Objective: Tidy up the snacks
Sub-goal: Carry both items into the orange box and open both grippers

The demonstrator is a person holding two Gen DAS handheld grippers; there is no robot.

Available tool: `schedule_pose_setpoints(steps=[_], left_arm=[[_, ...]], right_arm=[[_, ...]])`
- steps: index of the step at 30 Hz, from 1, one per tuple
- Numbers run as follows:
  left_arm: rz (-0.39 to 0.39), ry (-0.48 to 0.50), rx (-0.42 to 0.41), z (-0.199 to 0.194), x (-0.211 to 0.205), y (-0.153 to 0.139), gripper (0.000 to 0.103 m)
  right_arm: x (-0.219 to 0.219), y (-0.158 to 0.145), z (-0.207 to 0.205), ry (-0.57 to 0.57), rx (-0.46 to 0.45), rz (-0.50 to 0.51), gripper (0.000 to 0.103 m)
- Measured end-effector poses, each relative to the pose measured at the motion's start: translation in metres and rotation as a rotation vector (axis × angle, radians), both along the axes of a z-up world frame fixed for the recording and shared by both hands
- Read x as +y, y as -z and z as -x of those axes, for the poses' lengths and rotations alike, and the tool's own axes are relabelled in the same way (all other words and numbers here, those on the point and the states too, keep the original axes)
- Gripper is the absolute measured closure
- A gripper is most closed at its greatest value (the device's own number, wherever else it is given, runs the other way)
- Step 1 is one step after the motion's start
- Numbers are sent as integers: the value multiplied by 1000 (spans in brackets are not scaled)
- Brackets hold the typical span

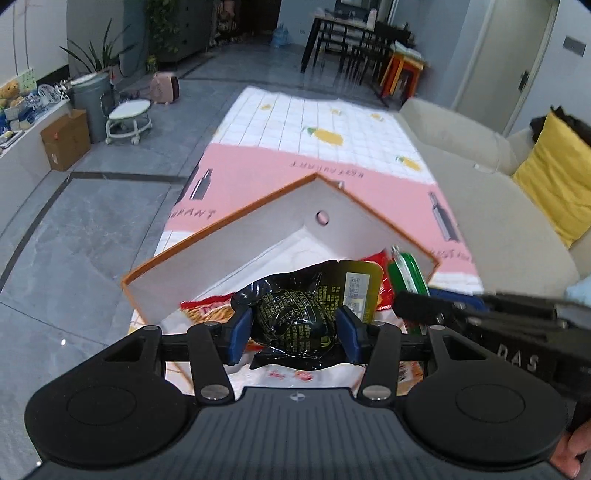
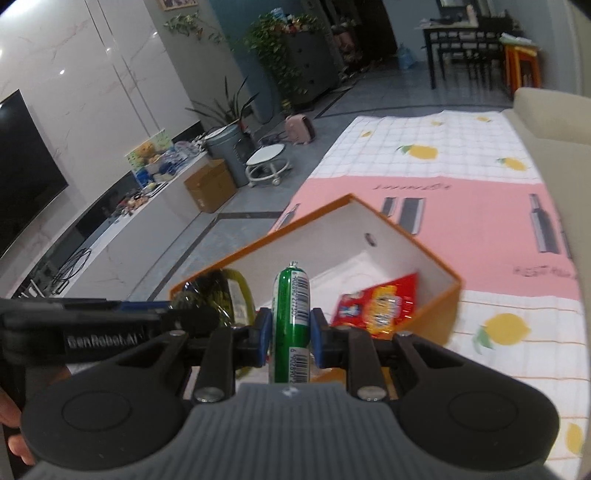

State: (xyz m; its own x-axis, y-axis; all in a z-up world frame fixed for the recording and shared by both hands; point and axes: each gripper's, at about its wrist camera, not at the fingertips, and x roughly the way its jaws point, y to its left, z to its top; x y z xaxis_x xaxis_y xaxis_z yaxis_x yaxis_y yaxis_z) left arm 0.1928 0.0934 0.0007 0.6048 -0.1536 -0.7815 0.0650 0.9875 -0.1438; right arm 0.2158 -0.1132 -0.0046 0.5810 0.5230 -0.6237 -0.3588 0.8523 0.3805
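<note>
Location: home living room. Indicators: cream sofa (image 1: 480, 177) with yellow cushion (image 1: 554, 177) at 3 o'clock; wall TV (image 2: 26, 166) at 9 o'clock; dining table (image 1: 343, 33) and potted plants (image 2: 273, 48) at 12 o'clock.

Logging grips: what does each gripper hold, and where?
Left gripper: black snack pouch, across its bulge. Right gripper: green sausage stick, near its middle.
</note>
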Motion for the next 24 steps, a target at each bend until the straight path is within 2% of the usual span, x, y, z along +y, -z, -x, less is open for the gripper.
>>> schedule_pose_setpoints(steps=[5,8,12,24], left_arm=[[-81,33,67,-15,8,20,47],[-88,59,117,-22,12,31,47],[-138,86,164,-29,12,45,47],[-228,166,321,-45,2,78,47]], right_arm=[[28,10,-26,-35,48,27,84],[43,19,-37,-47,81,59,84],[58,33,-48,-70,128,115,84],[79,75,-68,-124,275,268,84]])
